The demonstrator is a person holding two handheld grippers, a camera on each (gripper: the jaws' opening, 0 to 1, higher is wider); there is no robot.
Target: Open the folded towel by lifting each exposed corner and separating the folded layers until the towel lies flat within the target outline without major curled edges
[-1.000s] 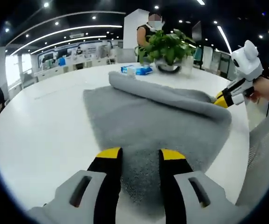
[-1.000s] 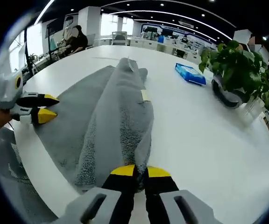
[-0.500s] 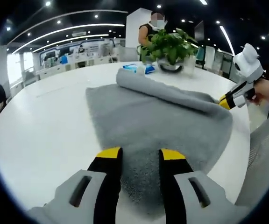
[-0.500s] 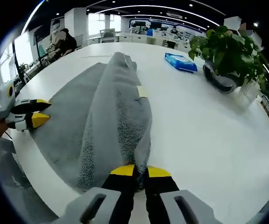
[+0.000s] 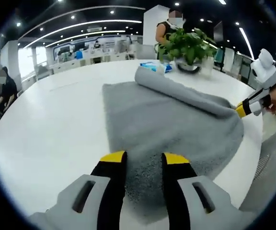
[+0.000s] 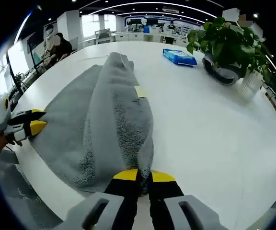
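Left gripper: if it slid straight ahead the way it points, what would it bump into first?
The left gripper sits over the grey towel's near edge, so it would run across that flat layer, then probably meet the rolled fold beyond, though depth is unclear.

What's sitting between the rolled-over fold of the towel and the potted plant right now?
In the right gripper view, the stretch from the towel to the potted plant is bare white table, apart from a blue packet lying off to the far side.

Beyond the towel (image 6: pixel 104 115) the white surface (image 6: pixel 210 134) lies open, with only a potted plant (image 6: pixel 226 48) and a blue packet (image 6: pixel 178 56) standing near its far edge.
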